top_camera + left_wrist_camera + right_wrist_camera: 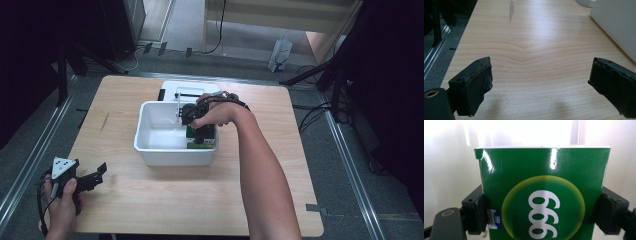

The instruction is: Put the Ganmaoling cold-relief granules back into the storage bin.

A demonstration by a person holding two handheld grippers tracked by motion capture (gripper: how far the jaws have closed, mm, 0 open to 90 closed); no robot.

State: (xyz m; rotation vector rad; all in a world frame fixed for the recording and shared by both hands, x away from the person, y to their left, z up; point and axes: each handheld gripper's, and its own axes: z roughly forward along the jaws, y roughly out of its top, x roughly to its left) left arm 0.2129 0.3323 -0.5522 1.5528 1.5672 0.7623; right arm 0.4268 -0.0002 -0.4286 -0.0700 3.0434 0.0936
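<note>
right gripper (200,131) has its jaws clamped on the two narrow sides of a green box (544,195), holding it inside the white tub (150,150) at the tub's right end, near the wall; in the high view i cannot tell whether the box bottom touches the tub floor. left gripper (92,179) sits low over the wooden table (529,50) at its near left corner, jaws spread wide with nothing between them, well apart from the tub. risks, as i judge them: the grip is on glossy card, so the box could slip or twist between the pads if released unevenly; one top corner of the box looks dented, and a hard squeeze may crush it further; the box stands close to the tub wall, so opening the jaws could knock the wall or tip the box over. readable writing: large white "999" as seen in the right gripper view, inside a yellow-rimmed green circle, which may be "666" upside down; a small blue tag near the left pad reads "666". a flat white item (190,89) lies behind the tub, not identifiable.
</note>
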